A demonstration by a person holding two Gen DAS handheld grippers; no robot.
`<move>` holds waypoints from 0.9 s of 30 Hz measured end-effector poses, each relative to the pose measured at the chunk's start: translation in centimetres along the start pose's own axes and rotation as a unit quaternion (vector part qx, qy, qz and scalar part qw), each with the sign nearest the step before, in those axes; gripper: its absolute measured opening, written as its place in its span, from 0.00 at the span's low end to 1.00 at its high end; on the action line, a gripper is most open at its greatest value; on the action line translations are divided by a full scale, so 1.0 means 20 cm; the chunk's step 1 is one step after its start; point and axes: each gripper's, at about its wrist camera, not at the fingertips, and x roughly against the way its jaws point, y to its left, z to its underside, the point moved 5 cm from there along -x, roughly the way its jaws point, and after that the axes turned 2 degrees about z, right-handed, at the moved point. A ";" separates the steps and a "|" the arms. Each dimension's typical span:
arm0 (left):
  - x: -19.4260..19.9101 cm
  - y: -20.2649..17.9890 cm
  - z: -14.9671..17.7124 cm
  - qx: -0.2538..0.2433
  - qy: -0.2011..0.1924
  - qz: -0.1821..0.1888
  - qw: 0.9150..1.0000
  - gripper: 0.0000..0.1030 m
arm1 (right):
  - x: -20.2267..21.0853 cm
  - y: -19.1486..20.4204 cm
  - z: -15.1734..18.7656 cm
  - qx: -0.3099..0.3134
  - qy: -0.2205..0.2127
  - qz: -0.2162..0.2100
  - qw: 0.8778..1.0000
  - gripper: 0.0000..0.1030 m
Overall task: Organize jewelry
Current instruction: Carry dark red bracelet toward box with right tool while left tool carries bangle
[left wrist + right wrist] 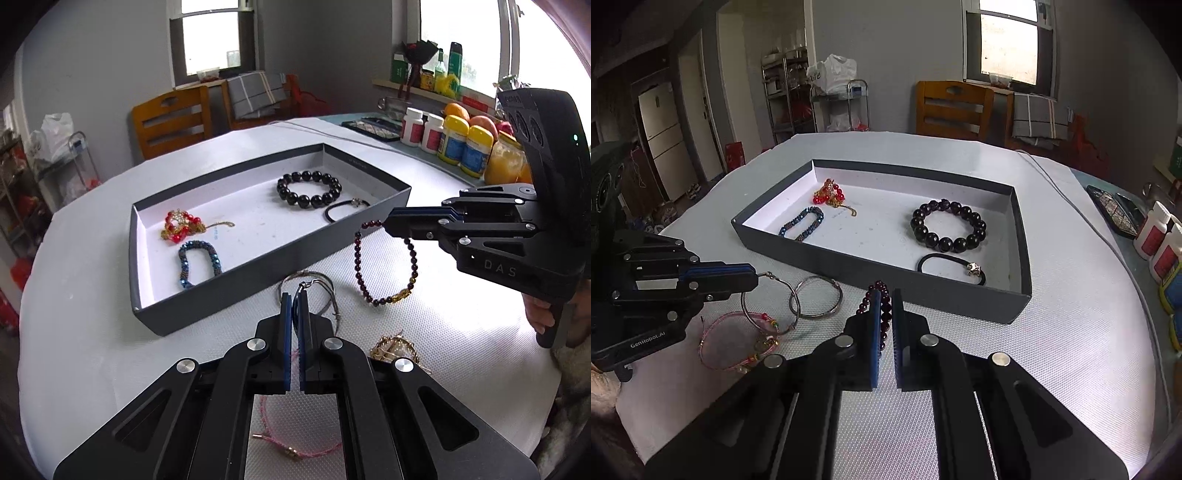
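Dark-red beads formed the bracelet (384, 262) that the right gripper (389, 223) held: its jaws were clenched on the top of the strand, and the loop hung free above the desk (92, 332), just outside the near wall of the box (258, 273). A small golden charm sat low on the loop. In the right wrist view the same beads (882, 306) ran between the blue jaw pads, which stood only a narrow gap apart.

The left gripper (294, 295) had its jaws nearly together, grasping a thin wire hoop (770, 302) at its upper edge; the hoop hung from the tips. A second silver ring (816, 297) lay flat on the desk just beside it, overlapping the hoop in view. A pink cord bracelet (733, 345) with small coloured beads lay near them, and a gold chain piece (397, 350) lay to the right of the left gripper.

The box was a shallow dark-grey rectangle with a white floor. Inside lay a bracelet of large glossy black beads (309, 189), a black elastic band with a metal bead (345, 209), a blue beaded bracelet (199, 263) and a red-and-gold beaded piece (183, 226), all apart from one another. The desk wore a white, finely dimpled cover.
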 end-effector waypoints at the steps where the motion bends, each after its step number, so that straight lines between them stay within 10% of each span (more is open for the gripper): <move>1: 0.01 0.01 -0.01 0.004 -0.003 0.002 1.000 0.03 | 0.01 0.00 -0.01 0.001 -0.004 0.002 1.000 0.05; 15: 0.16 0.13 -0.28 -0.001 -0.047 -0.034 0.998 0.03 | 0.17 -0.03 -0.33 0.015 -0.054 0.025 0.998 0.05; 27: -0.12 0.38 -0.52 0.055 -0.032 -0.058 0.996 0.03 | -0.04 -0.05 -0.55 -0.014 -0.041 0.027 0.999 0.05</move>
